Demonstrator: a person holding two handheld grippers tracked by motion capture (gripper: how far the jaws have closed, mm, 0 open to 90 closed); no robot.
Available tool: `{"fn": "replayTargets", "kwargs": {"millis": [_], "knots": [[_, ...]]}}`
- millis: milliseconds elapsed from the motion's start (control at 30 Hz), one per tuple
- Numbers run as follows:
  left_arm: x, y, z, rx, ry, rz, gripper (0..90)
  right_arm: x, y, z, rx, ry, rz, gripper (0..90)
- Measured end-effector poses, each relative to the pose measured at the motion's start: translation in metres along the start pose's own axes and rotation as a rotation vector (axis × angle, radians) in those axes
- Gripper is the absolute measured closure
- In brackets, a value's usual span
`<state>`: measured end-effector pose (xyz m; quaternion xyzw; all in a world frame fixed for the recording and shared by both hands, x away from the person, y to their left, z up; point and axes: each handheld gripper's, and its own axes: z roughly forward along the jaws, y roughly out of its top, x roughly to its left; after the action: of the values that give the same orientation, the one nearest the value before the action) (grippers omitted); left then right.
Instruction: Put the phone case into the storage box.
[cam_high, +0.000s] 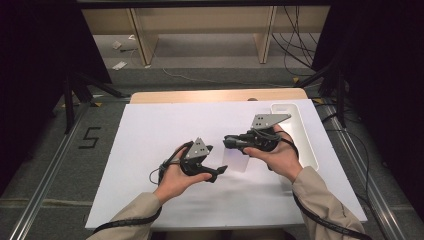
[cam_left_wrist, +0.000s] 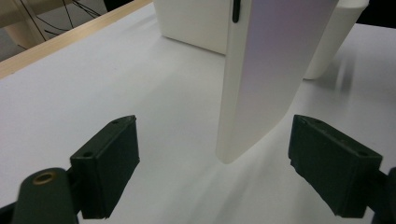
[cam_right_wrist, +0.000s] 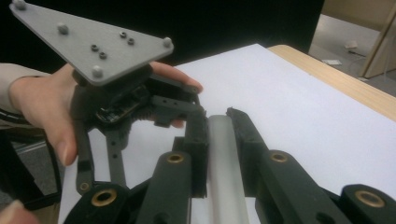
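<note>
White tray (cam_high: 305, 131) sits just beyond slab (cam_left_wrist: 261, 74); table (cam_high: 150, 145) surrounds.

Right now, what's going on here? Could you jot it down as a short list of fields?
Setting: white board on a wooden table
Held thing: thin white slab, like a phone, hanging off the surface
Right gripper: jaws shut on the slab's edge, held by the person's right hand
Left gripper: jaws wide open either side of the slab's lower end, not touching it; held by the left hand
Nearby: long white tray at the board's right edge
</note>
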<state>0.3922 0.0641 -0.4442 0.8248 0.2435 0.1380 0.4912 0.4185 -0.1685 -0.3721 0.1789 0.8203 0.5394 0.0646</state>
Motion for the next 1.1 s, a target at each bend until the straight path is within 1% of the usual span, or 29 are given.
{"fn": "replayTargets", "kwargs": {"millis": [233,600,733,933,1100], "knots": [[-0.0014,-0.0029,0.0042,0.014,-0.022,0.003,16.6,0.0025,0.0014,0.0011,0.007,0.028,-0.005,79.8],[-0.0021,-0.0033,0.0063,0.014,-0.049,-0.001,20.9,0.0046,0.0010,0.0045,0.010,0.062,-0.002,79.8],[-0.0024,-0.0040,0.0079,0.021,-0.062,0.008,23.0,0.0050,0.0008,0.0058,0.009,0.072,-0.001,79.8],[-0.0033,-0.0052,0.0101,0.018,-0.079,0.024,30.1,0.0058,0.0012,0.0060,0.005,0.081,0.004,79.7],[-0.0033,-0.0056,0.0105,0.016,-0.100,0.034,39.3,0.0060,0.0013,0.0063,0.003,0.086,0.005,79.8]]}}
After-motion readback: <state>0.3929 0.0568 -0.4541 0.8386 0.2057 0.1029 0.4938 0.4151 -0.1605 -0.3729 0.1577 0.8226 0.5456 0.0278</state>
